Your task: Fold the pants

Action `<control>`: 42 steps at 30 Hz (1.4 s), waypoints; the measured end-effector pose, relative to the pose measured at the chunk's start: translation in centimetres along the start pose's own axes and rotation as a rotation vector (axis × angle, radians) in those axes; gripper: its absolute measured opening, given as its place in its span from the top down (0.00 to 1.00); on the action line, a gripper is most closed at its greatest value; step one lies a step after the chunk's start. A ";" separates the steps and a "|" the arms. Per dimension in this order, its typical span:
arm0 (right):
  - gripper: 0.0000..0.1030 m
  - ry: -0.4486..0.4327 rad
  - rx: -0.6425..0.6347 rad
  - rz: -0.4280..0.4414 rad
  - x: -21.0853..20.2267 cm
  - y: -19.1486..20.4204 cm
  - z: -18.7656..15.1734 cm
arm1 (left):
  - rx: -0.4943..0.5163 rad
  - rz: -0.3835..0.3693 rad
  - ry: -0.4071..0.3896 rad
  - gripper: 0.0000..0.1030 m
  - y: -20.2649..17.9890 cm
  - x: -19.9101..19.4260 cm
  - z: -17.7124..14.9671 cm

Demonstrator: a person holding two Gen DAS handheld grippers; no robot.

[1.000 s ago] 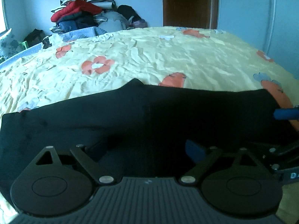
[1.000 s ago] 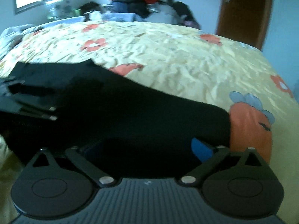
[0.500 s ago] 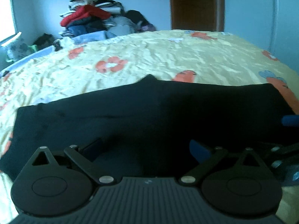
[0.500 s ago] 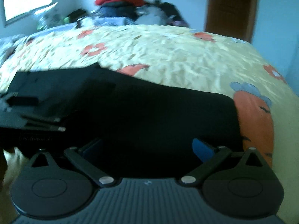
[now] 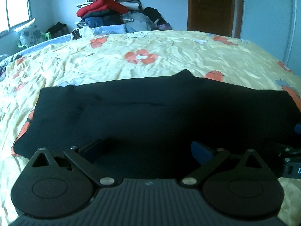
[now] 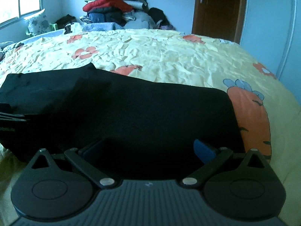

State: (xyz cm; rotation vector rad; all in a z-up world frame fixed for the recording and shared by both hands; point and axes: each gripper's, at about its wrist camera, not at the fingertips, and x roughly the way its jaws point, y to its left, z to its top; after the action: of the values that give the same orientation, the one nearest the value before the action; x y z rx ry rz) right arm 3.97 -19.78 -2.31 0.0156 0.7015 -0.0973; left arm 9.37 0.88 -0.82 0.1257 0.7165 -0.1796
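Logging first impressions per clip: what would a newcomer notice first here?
The black pants stretched across the near side of the yellow flowered bedspread, with both grippers' jaws spread wide at their near edge. Behind, a pile of clothes stands against the far wall.

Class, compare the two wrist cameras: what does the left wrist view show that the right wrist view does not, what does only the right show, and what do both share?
Only the left wrist view shows the pants' left end lying flat on the bedsheet, and the right gripper at its right edge. Only the right wrist view shows the pants' right end beside the big orange cartoon print, and the left gripper at its left edge. Both show the clothes pile, wooden door and window.
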 end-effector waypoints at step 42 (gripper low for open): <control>0.00 -0.058 0.007 -0.015 -0.3 0.4 -1.0 | -0.055 0.118 -0.045 0.00 7.0 -1.1 -2.0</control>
State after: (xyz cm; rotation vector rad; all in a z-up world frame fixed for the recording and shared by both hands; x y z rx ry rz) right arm 3.14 -19.28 -2.93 0.0145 0.6432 -0.1145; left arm 8.69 8.19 -1.21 0.1111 0.6661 -0.0498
